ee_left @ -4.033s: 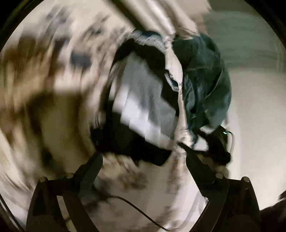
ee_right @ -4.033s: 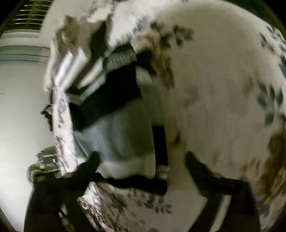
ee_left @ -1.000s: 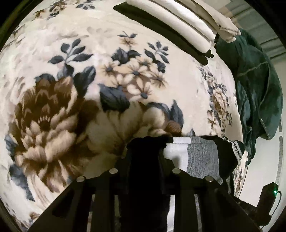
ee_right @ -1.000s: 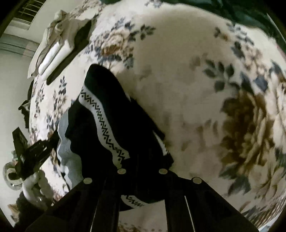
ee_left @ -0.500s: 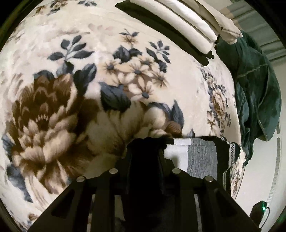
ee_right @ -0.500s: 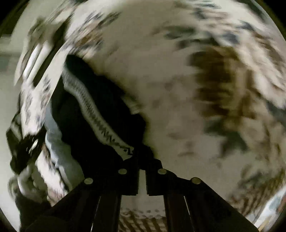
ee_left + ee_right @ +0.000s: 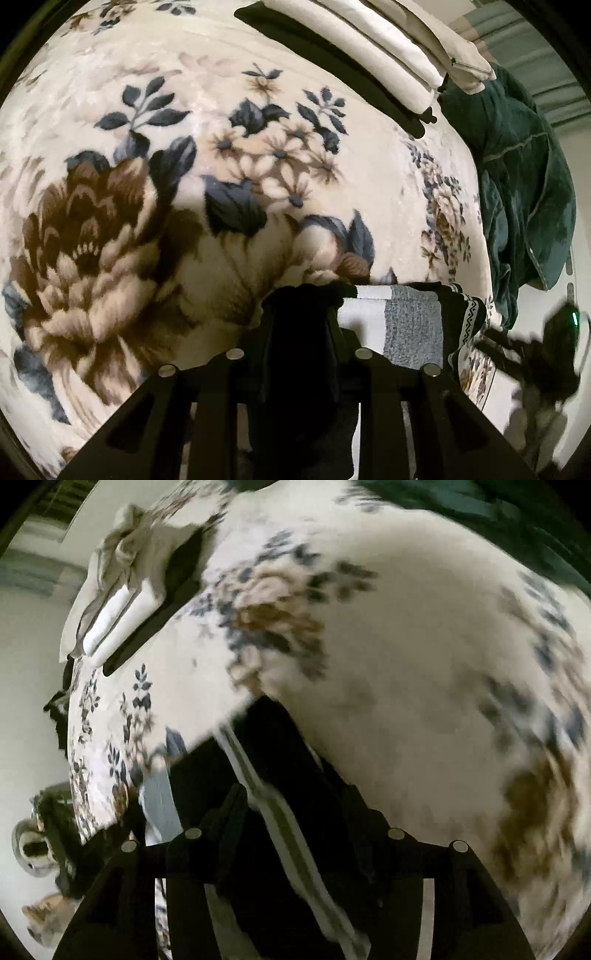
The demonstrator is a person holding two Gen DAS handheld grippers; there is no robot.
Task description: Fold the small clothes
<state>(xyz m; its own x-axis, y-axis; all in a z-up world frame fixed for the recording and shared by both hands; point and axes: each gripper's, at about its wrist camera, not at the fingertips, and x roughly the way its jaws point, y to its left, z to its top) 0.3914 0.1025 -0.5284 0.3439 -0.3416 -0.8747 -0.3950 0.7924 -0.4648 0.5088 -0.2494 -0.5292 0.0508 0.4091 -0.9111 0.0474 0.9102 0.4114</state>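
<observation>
My left claw [image 7: 297, 317] is pinched tight, its two fingers drawn close together on a dark fold of the garment [image 7: 410, 325], and it points forward and low over the bed. My right claw [image 7: 291, 812] has its fingers parted, with the garment's dark cloth lying between them, and its picture is smeared with blur.

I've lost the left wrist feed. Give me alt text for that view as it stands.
The left claw is shut on a black part of the striped sweater, which lies on the floral blanket. The sweater's white, grey and zigzag-trimmed bands spread to the right. Folded cream bedding lies at the far edge, with a dark green quilt at right.
</observation>
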